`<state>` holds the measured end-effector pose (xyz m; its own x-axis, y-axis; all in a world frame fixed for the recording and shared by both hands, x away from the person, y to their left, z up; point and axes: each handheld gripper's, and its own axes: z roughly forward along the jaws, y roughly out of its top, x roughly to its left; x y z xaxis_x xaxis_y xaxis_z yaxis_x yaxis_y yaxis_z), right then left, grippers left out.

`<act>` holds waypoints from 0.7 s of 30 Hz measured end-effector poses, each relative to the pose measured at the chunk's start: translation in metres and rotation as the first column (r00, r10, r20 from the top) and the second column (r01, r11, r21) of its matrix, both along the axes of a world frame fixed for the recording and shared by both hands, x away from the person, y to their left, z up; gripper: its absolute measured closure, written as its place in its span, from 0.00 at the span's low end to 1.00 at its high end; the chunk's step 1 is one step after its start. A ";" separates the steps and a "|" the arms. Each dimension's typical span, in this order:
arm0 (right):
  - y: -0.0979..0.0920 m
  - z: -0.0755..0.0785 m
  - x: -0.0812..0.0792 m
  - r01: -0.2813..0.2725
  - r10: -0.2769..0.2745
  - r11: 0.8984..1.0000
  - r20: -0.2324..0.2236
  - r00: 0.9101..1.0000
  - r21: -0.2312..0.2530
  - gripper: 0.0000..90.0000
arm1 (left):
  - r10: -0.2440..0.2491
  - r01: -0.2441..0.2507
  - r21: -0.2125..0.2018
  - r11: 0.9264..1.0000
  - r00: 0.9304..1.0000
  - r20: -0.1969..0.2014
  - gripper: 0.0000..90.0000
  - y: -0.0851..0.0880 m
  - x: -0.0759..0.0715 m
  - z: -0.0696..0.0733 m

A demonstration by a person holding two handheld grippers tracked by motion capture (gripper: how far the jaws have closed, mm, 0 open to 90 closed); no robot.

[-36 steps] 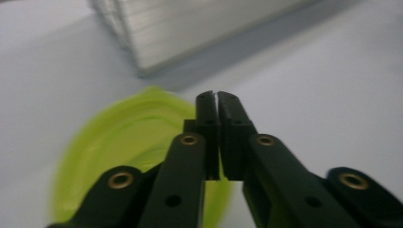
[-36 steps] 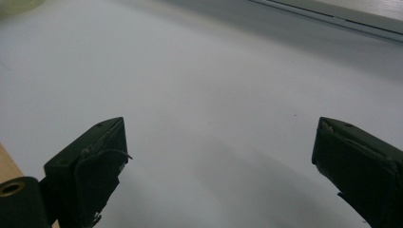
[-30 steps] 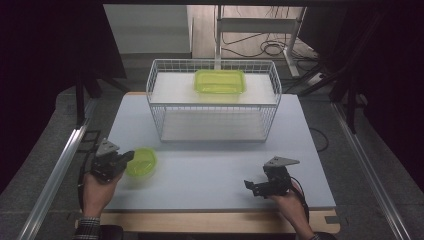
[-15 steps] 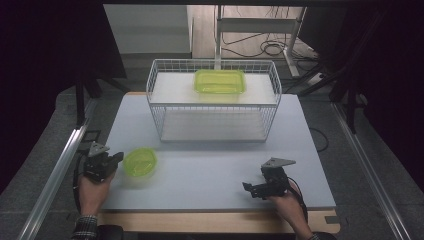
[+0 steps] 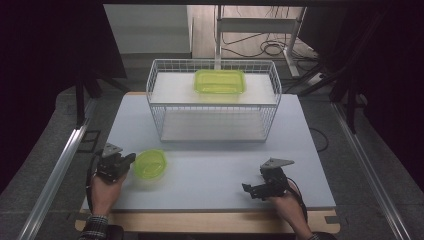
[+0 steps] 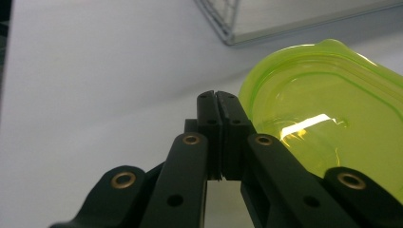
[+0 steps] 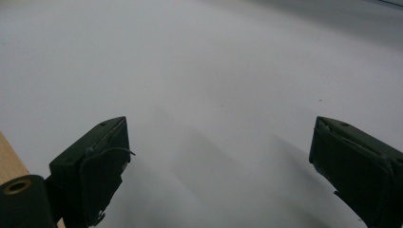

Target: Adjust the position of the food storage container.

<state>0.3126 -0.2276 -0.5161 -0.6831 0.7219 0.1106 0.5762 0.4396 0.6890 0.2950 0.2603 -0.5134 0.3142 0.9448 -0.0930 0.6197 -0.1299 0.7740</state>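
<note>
Grey tabletop (image 5: 210, 175), dark room around it, cables on the floor at upper right of the high view. Wire basket (image 5: 155, 107) sits at centre top of the tabletop; a green tub (image 5: 220, 81) rests on its upper shelf.

Left claw (image 5: 131, 158), lower left of the high view: jaws fully closed, pads pressed together with nothing between them. Left gripper view confirms it, tips (image 6: 215, 102) meeting at frame centre. Green bowl (image 5: 149, 164) lies on the tabletop just beside that claw, to its right; in the left gripper view the bowl (image 6: 328, 118) takes the right half, rim close against the jaw side. Can't tell whether they touch.

Right claw (image 5: 251, 190), lower right of the high view: jaws wide apart, holding nothing. Right gripper view shows bare tabletop (image 7: 214, 95) between them. Well apart from the bowl.
</note>
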 end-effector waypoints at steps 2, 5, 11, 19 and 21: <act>0.000 0.000 0.000 -0.001 0.001 1.000 -0.001 1.000 0.000 0.07 | -0.023 0.023 -0.002 1.000 1.000 -0.002 1.00 -0.011 0.001 0.001; 0.000 0.000 0.000 -0.004 0.004 1.000 -0.002 1.000 -0.004 0.07 | -0.044 0.044 0.002 0.999 0.999 -0.005 1.00 -0.022 0.000 0.002; 0.001 -0.001 0.000 -0.005 0.005 1.000 -0.005 1.000 -0.005 0.07 | -0.140 0.140 -0.002 0.990 0.990 -0.017 1.00 -0.059 -0.002 0.005; -0.001 0.000 -0.001 0.000 0.000 1.000 0.004 1.000 -0.005 0.07 | -0.116 0.116 0.001 0.993 0.992 0.040 1.00 -0.065 -0.009 0.014; -0.002 0.001 0.000 0.004 -0.004 1.000 0.006 1.000 -0.004 0.07 | -0.111 0.112 0.006 0.994 0.993 -0.032 1.00 -0.053 -0.012 0.002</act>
